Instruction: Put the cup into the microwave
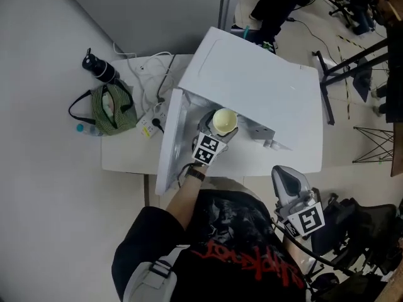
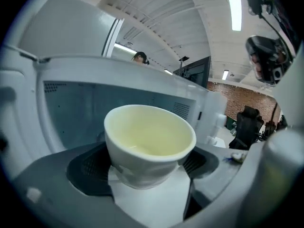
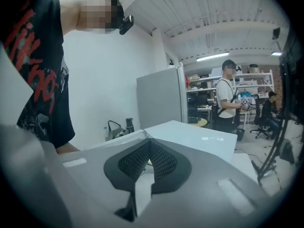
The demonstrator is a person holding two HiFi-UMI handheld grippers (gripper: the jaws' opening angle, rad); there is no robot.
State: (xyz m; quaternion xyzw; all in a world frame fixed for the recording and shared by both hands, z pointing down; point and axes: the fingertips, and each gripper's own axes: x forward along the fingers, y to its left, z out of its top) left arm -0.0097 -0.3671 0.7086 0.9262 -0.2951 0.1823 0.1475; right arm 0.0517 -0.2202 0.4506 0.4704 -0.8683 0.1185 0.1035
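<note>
A white, empty cup (image 1: 225, 121) (image 2: 149, 141) sits between the pads of my left gripper (image 1: 221, 133) (image 2: 149, 167), which is shut on its lower body. The cup hangs upright at the mouth of the white microwave (image 1: 252, 83) (image 2: 71, 108). The microwave door (image 1: 167, 145) stands swung open to the left. The grey cavity lies just behind the cup in the left gripper view. My right gripper (image 1: 284, 176) (image 3: 149, 151) stays low at the right near the person's body, away from the microwave. Its pads meet with nothing between them.
The microwave rests on a white table (image 1: 126, 159). On the table's left part lie a green striped bag (image 1: 111, 109), a black bottle (image 1: 98, 68) and a power strip (image 1: 151, 123) with cables. Metal stands (image 1: 352, 61) fill the floor at right. A person (image 3: 229, 96) stands far off.
</note>
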